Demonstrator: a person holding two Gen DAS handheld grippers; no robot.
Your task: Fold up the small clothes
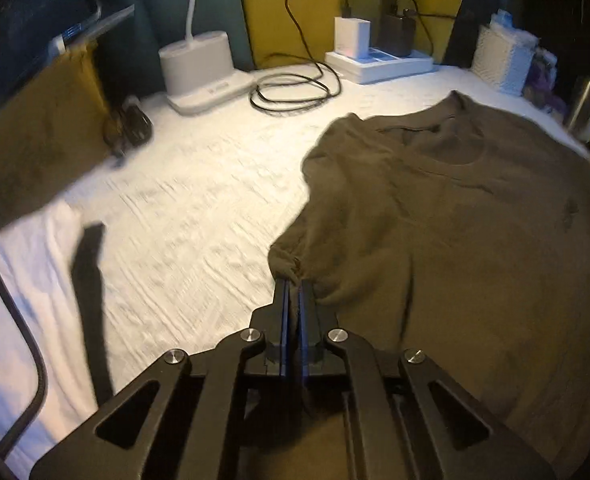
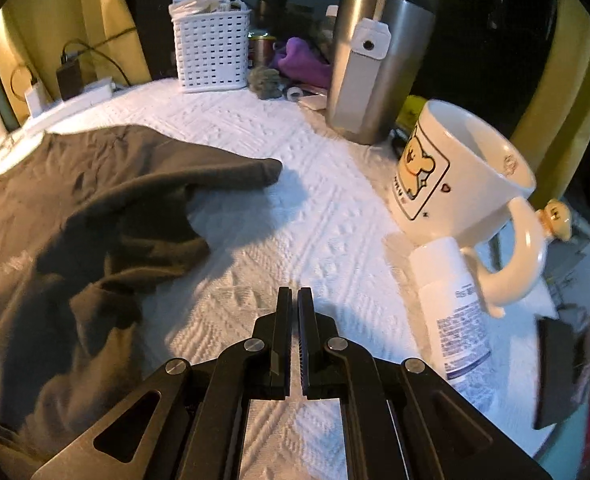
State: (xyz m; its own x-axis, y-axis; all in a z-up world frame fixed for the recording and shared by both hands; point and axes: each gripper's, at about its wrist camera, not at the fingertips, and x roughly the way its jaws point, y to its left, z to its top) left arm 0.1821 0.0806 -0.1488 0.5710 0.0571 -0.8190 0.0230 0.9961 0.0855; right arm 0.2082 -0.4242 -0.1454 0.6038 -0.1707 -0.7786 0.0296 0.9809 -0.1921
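One garment, a dark olive-brown shirt (image 1: pixel 475 208), lies spread over the right half of a white textured cover (image 1: pixel 199 216), its round neckline toward the far edge and its soft, matte cloth rumpled into shallow folds. In the right wrist view the same shirt (image 2: pixel 75 216) fills the left side, one short sleeve reaching out flat onto the cover (image 2: pixel 295 240), whose weave shows raised diamond and stripe patterns. The left gripper (image 1: pixel 294 284) is clamped on a bunched corner of the shirt, likely a sleeve end, though motion blur leaves that uncertain; cloth is pinched between its black fingers. The right gripper (image 2: pixel 294 292) hovers over bare cover with its jaws drawn together on nothing. Beside it stand a glossy cream mug (image 2: pixel 467 184) printed with a cartoon animal, a white cylindrical bottle (image 2: pixel 455 308) lying on its side, and a brushed steel tumbler (image 2: pixel 379 68). Farther back sits a white perforated plastic basket (image 2: pixel 213 50). Along the far edge in the left view are a white lamp base (image 1: pixel 199 68), a coiled black cable (image 1: pixel 295 92) and a white power strip (image 1: pixel 379 64).
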